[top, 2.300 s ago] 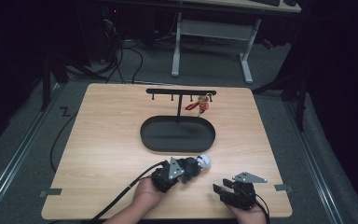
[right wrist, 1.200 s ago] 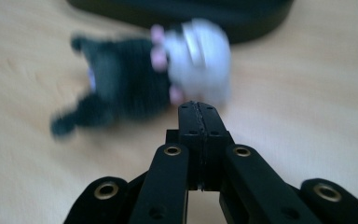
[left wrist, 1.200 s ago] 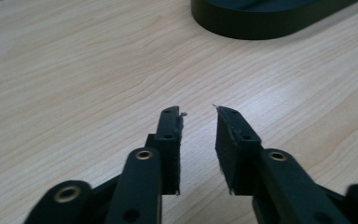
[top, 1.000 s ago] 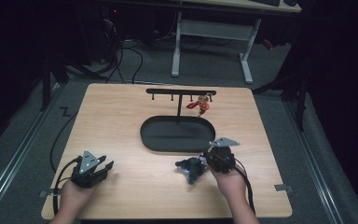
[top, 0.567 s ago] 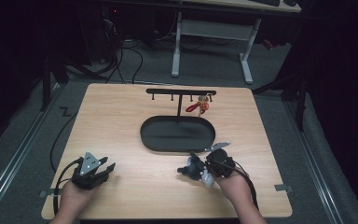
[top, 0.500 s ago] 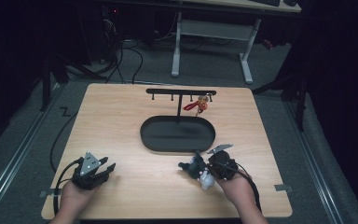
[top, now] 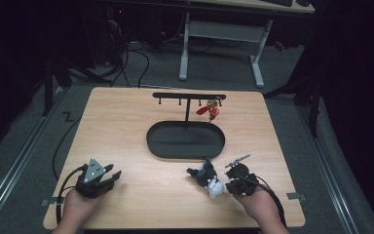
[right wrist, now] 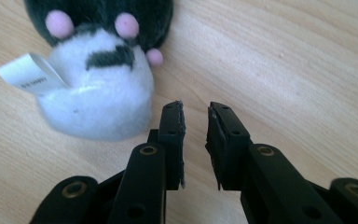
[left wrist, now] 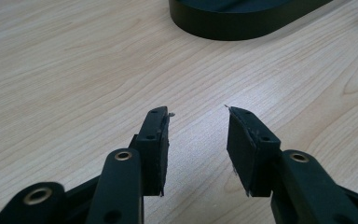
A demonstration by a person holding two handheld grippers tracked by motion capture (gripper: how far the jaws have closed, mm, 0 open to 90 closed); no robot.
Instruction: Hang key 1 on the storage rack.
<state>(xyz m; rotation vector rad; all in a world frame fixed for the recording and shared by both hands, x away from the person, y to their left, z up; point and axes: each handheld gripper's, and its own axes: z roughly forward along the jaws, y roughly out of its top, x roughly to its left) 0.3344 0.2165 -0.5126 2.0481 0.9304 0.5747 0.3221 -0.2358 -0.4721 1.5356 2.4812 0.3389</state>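
Note:
A small black and white plush toy (top: 209, 179) with pink spots lies on the wooden table just in front of the black oval tray (top: 185, 155). In the right gripper view the plush toy (right wrist: 98, 93) and its paper tag lie left of the jaws, free of them. My right gripper (top: 229, 185) (right wrist: 196, 108) has just been opening its jaws; they stand a narrow gap apart with nothing between them. My left gripper (top: 113, 176) (left wrist: 198, 112) rests open over bare wood at the front left.
A black rack (top: 189, 96) with several hooks stands behind the tray, and a red figure (top: 209, 110) hangs from its right end. The tray's wall (left wrist: 233, 28) lies ahead of the left jaws. Desk legs and cables stand on the floor beyond the table.
The right gripper has let go of the plush toy and drawn back toward the front right, its jaws parting. The toy now lies on the table. The left gripper has kept still over the last second.

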